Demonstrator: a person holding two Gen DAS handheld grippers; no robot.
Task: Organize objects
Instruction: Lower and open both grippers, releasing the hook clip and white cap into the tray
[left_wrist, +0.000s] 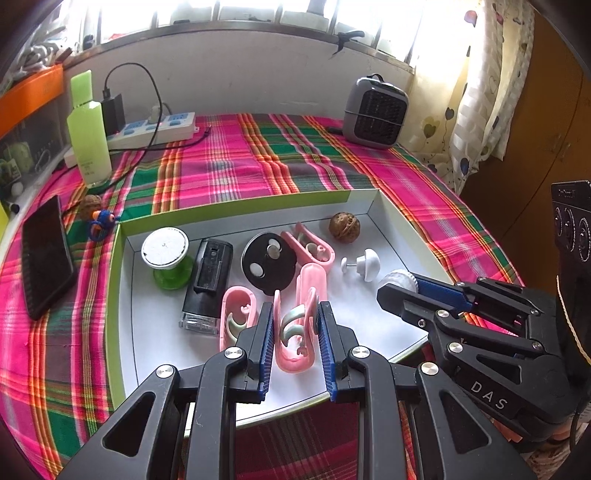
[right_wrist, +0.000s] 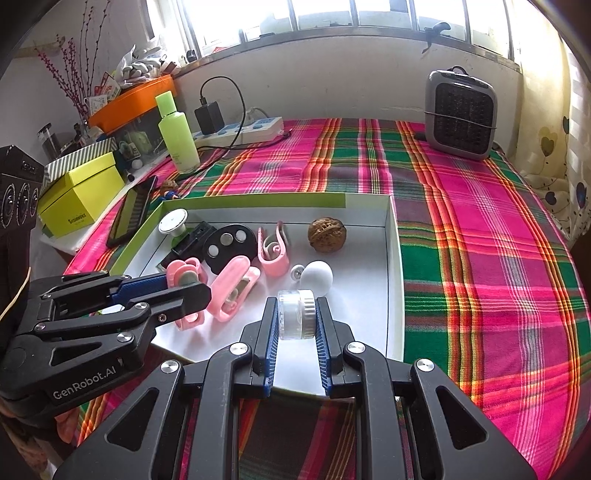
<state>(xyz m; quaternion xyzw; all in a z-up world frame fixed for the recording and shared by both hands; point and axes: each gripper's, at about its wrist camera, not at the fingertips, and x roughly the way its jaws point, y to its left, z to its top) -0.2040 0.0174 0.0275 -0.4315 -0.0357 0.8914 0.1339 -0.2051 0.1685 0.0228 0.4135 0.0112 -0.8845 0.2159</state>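
Both hands are loaded right now and hanging over the shallow white tray (right_wrist: 394, 236) that fills the middle of both views, so this looks like the drop-off part of the sorting job. The left gripper (left_wrist: 295, 325) is clamped on a pink clip (left_wrist: 295, 343), low centre of the left view, pads tight on both its sides. The right gripper (right_wrist: 296, 317) is squeezed onto a small clear-and-white jar (right_wrist: 296, 314), low centre of the right view, held on its side with the lid facing right. Already in the tray: a walnut (right_wrist: 327, 234) near the far right corner, a white knob (right_wrist: 316, 277) just in front of it, a black disc (left_wrist: 269, 261) in the middle, more pink clips beside it, a black stamp (left_wrist: 208, 280) and a green spool (left_wrist: 168, 258) toward the left. My guess is the next move is lowering each piece onto a bare bit of tray floor before letting go. The jar has a free spot right below it, near the knob, but being round it may roll if set down on its side. The clip is harder, since the other clips crowd that patch and it could land on top of one.
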